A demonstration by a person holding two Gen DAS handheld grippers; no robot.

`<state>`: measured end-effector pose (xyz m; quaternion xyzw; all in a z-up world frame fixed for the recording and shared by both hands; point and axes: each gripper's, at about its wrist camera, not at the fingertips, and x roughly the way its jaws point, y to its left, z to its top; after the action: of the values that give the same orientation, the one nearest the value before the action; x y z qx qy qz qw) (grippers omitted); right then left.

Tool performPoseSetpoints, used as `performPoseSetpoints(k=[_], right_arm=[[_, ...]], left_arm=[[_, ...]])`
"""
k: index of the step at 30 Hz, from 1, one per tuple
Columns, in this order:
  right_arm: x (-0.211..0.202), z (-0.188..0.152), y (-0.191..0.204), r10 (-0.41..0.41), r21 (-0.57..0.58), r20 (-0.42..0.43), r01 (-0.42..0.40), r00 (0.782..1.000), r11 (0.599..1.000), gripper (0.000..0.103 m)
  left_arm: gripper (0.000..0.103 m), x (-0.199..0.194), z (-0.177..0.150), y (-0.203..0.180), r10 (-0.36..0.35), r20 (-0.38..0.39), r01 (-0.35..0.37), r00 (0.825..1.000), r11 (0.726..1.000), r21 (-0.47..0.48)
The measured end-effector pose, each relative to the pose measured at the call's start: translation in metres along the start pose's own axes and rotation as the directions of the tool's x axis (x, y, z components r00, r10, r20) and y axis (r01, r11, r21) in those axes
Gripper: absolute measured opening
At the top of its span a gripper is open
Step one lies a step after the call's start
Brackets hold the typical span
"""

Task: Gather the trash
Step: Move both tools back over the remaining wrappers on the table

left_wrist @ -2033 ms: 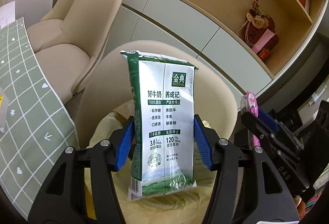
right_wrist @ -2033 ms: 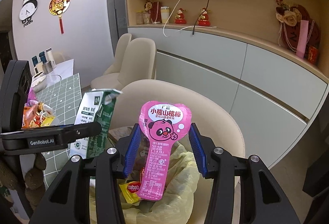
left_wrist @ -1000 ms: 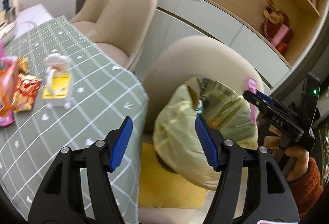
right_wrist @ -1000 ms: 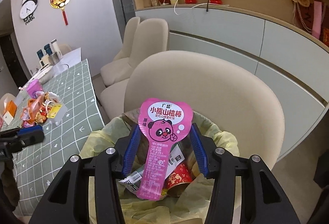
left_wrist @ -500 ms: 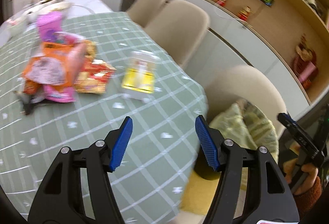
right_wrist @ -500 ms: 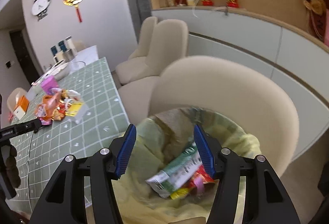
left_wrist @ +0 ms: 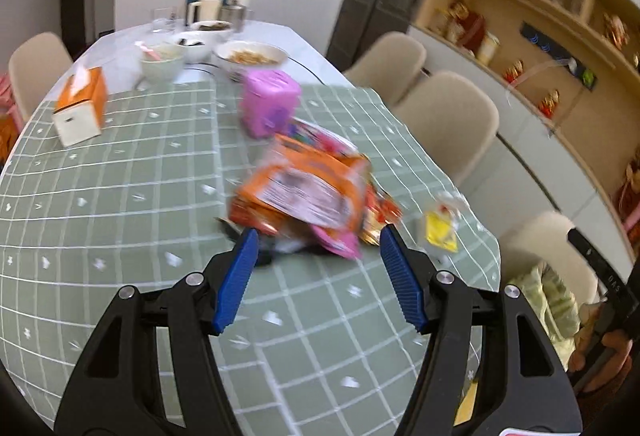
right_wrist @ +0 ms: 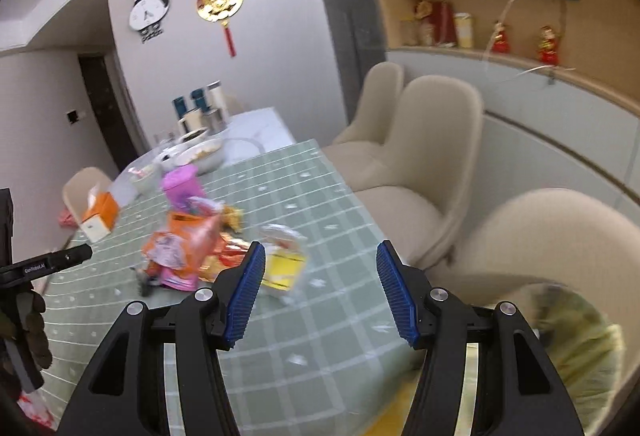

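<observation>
Both tools, left (left_wrist: 316, 276) and right (right_wrist: 320, 292), gape empty; we'd pinch the light, crinkly, slippery orange foil snack packet (left_wrist: 304, 192) at its twelve-o'clock flat edge.

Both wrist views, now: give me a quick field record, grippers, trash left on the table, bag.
left gripper: open, nothing between the jaws, aimed at the wrapper pile
right gripper: open, nothing between the jaws
wrapper pile: orange and pink snack packets heaped on the green checked tablecloth; blurred
clear packet with yellow label: lies apart from the pile, toward the table's chair-side edge
pink container: stands behind the pile
tissue box: orange, on the far side
yellow trash bag: beside the table, contents not visible
</observation>
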<state>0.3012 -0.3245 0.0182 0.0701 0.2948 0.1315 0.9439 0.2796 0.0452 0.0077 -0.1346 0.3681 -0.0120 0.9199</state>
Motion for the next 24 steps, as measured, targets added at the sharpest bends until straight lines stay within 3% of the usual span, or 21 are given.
performPoseSetpoints(k=[4,11,17,20,24], right_arm=[[0.017,0.007,0.040,-0.016,-0.058,-0.007,0.016,1.000,0.998,0.055],[0.040,0.001,0.077,-0.045,-0.116,-0.072,0.037,0.996,0.993,0.055],[0.046,-0.013,0.085,-0.084,-0.157,-0.125,0.064,0.989,0.985,0.055],[0.046,-0.022,0.077,-0.093,-0.191,-0.147,0.064,0.985,0.979,0.055],[0.050,-0.039,0.059,-0.044,-0.172,-0.193,0.011,0.980,0.985,0.055]], left_arm=[[0.060,-0.007,0.014,0.039,0.037,0.023,-0.037,0.999,0.999,0.020],[0.060,0.015,0.009,0.088,-0.005,-0.051,0.007,0.999,1.000,0.023],[0.060,0.051,-0.001,0.084,-0.084,-0.139,0.088,0.987,0.996,0.019],[0.060,0.062,-0.012,0.071,-0.063,-0.152,0.067,0.986,0.998,0.019],[0.060,0.077,-0.027,0.062,-0.008,-0.173,0.006,0.985,1.000,-0.015]])
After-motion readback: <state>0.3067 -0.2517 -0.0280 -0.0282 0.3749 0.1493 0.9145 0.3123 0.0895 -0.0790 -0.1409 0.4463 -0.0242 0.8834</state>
